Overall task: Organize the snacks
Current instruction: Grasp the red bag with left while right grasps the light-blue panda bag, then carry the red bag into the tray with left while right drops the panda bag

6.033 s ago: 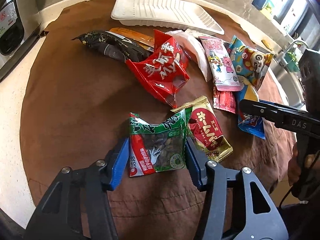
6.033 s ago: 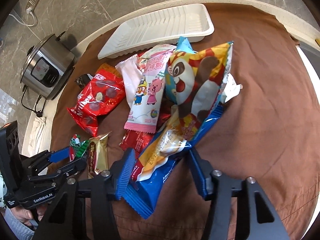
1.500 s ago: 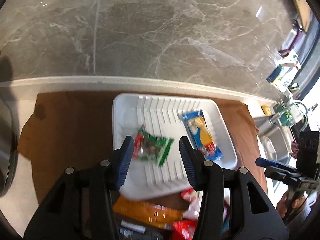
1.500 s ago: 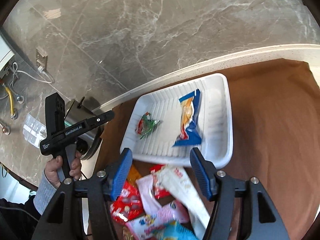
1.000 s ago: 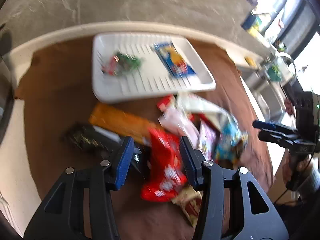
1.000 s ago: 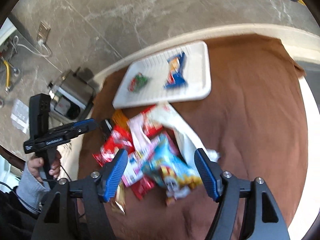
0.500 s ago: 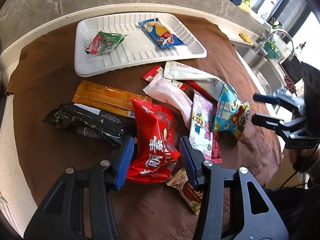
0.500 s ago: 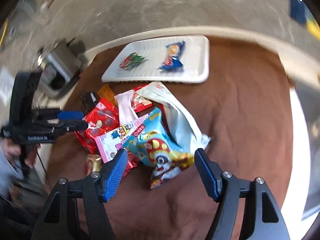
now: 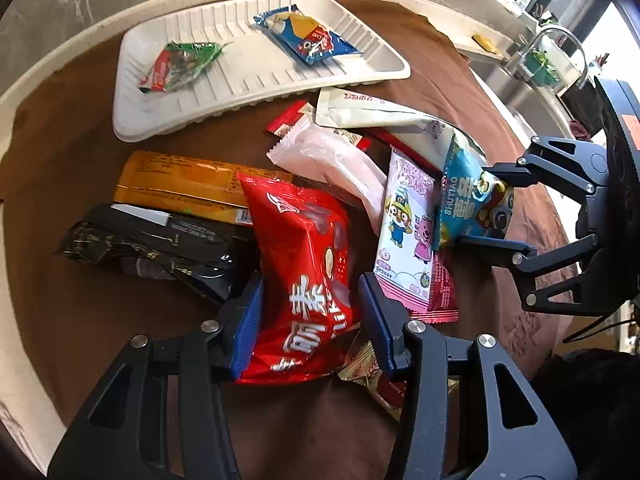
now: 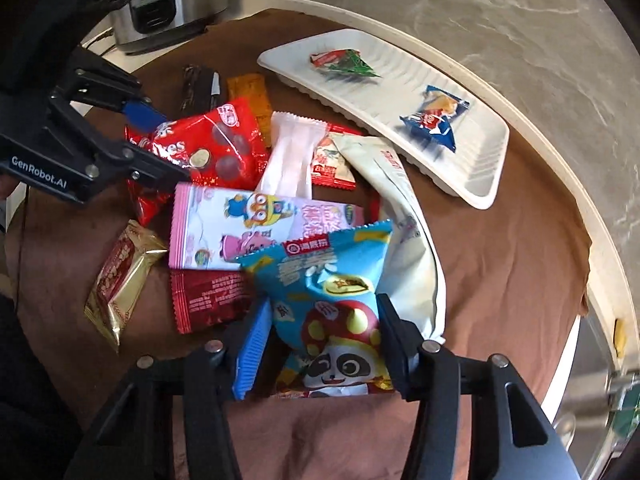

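Note:
A white ribbed tray [image 9: 248,92] [image 10: 476,184] at the back of the brown cloth holds a green-red snack pack [image 9: 180,64] [image 10: 346,65] and a blue-orange pack [image 9: 306,38] [image 10: 434,120]. My left gripper [image 9: 310,316] is open with its jaws on either side of a red bag [image 9: 304,256] [image 10: 212,148]. My right gripper [image 10: 320,344] is open with its jaws on either side of a blue panda bag [image 10: 332,304] [image 9: 468,204]. Neither bag is lifted.
Loose snacks lie in a pile: a pink cartoon pack [image 9: 406,240], a white pouch [image 9: 400,128], a pale pink wrapper [image 9: 332,160], an orange pack [image 9: 184,184], a black bag [image 9: 152,248], a gold pack [image 10: 120,280]. A rice cooker [image 10: 160,4] stands back left.
Both grippers have come down from above the tray to the snack pile. The left one now straddles the red bag and the right one the blue panda bag.

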`<state>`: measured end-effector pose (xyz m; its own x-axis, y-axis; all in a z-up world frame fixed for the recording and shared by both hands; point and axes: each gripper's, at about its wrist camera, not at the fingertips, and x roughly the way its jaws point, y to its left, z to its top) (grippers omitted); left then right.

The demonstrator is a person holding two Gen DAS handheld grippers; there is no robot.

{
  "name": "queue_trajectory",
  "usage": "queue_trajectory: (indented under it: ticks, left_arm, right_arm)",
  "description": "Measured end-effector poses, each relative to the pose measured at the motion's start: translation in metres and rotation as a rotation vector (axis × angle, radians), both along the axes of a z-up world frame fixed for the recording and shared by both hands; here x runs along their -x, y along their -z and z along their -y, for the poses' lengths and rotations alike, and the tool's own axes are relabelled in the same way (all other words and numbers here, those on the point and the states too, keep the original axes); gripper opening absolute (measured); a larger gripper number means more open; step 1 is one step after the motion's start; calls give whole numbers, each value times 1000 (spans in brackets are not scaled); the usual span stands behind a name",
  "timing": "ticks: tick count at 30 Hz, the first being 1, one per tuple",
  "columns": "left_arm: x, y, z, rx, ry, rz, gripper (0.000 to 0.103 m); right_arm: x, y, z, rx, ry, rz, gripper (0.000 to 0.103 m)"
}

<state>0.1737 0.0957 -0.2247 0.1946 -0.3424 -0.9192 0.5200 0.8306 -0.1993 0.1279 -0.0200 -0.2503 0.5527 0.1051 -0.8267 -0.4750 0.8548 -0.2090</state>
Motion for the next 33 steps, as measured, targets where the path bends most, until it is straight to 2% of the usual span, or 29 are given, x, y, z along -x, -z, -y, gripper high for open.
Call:
queue_trajectory:
  ticks: [2,6,10,13,15,23,33]
  left_arm:
    - [-3,3,-1,21,-8,-12,44]
    - [-8,9,-4,58,-19,-45,33]
    - [-11,11,-10,100,-49,-67,30]
    - [-12,12,-16,130,-73,-86,26]
    - [-12,13,-22,158,-89,-109,26]
    - [-7,10,-38,238,-148,-152,25]
    - [-8,-13,-62,371,-216,-175,25]
  right_arm:
    - [-2,1,3,-12,1,-8,52]
    - [-3,3,2,-25,5,-8,48]
    - [-3,0,7,-72,22,-19,41]
    - [-8,-5,19,-168,50,-53,32]
    - [-7,-6,26,-222,73,-75,30]
    - [-10,-5,56,-487,164,-187,29]
    - [-6,-14,88,-859,249,-283,29]
